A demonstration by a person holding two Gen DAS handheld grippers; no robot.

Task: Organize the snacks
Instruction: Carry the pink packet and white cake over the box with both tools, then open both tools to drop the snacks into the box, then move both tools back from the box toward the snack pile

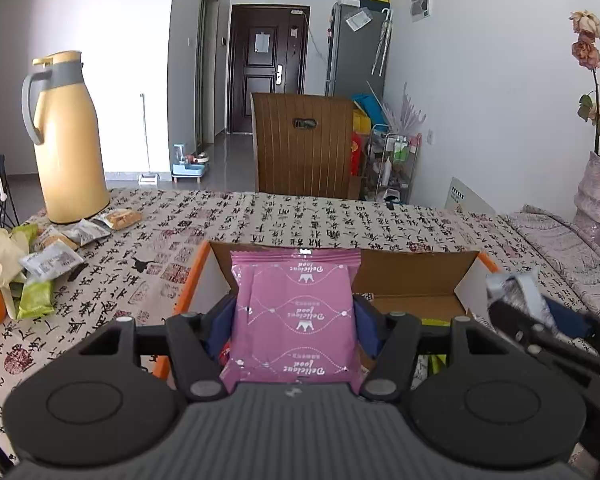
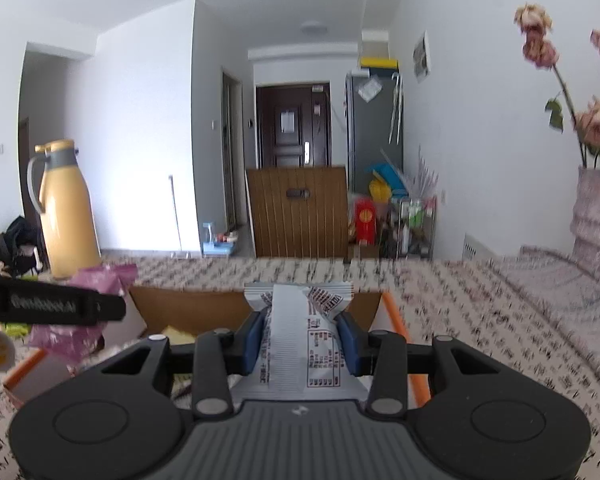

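1. My left gripper (image 1: 296,320) has its jaws about half way apart, squeezing a pink snack pack (image 1: 296,312) by its two sides. The pack stands up tall, and its long side runs away from me.
2. My right gripper (image 2: 304,340) has its jaws nearly together, pinching a thin white snack pack (image 2: 296,340). Its long side also points away from me.
3. The open cardboard box (image 1: 412,276) with orange edges sits on the desk right past both sets of jaws and a bit lower. I think both packs go in there.
4. Both hands look about as near to the box.
5. More snacks (image 1: 52,260) lie loose near the left edge of the desk, beside the yellow jug (image 1: 66,140).
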